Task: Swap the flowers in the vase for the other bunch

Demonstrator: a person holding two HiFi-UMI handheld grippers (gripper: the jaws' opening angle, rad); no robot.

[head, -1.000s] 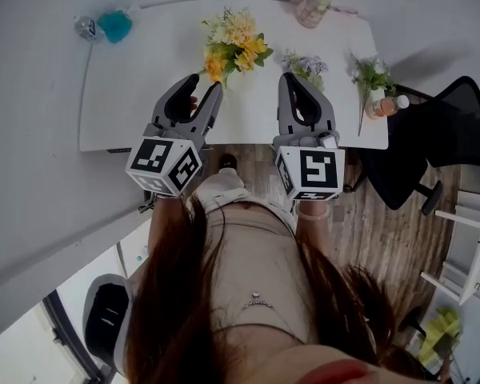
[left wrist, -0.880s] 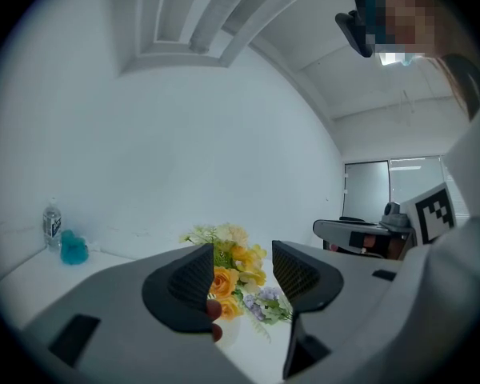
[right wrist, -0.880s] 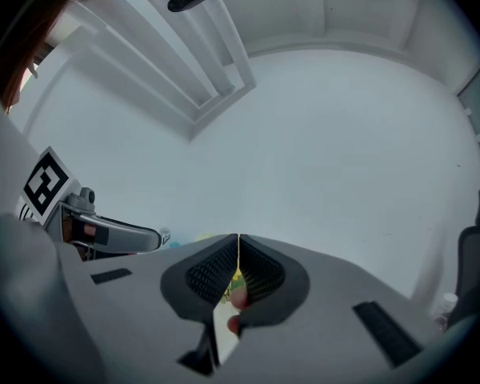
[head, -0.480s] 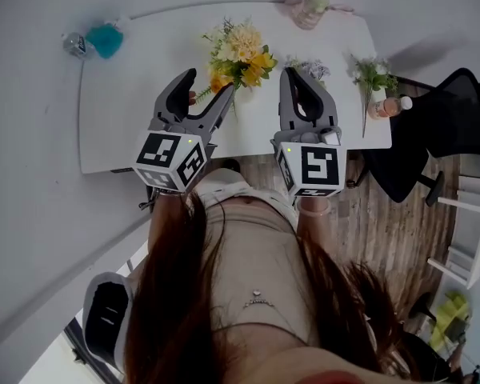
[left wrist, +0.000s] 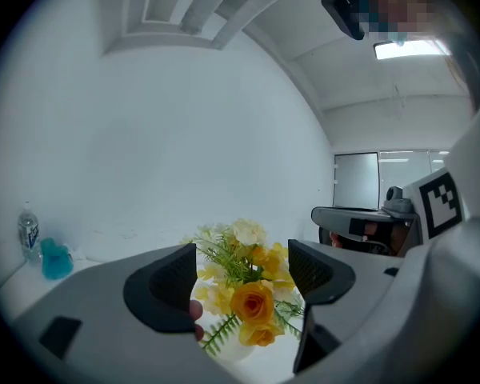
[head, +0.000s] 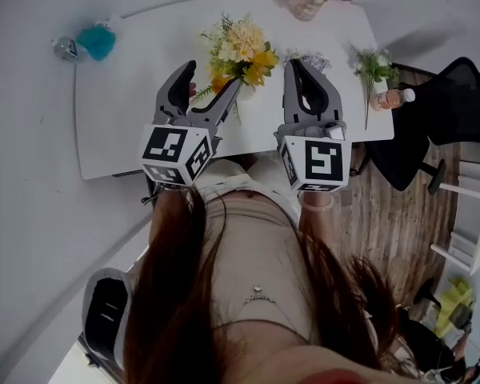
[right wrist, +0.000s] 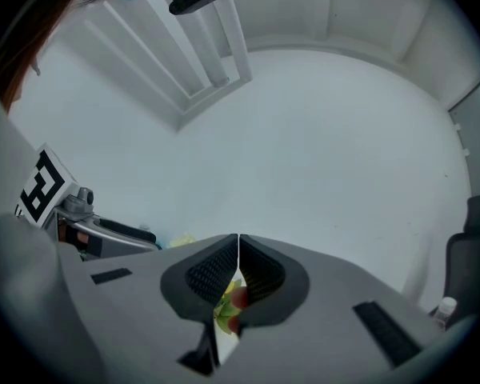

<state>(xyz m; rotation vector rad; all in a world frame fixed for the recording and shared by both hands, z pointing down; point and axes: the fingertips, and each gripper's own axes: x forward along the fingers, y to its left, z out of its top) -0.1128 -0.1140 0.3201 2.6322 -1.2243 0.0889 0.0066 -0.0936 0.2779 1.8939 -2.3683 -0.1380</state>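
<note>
Left claw point(head: 214, 76) just opening, yellow flowers point(left wrist: 252, 294) between, ungripped | right claw point(head: 294, 64) together | vase point(left wrist: 234, 350) mostly hidden

Bright, even indoor light, heavy fisheye bending.
A ceiling light panel point(left wrist: 406, 49) glares white in the left gripper view. The white surface point(head: 120, 126) is evenly lit, with only faint, soft shadows. Both gripper views curve into black rounded corners. The nearest foreground is soft, while the yellow flowers point(left wrist: 252, 298) stay fairly sharp.
</note>
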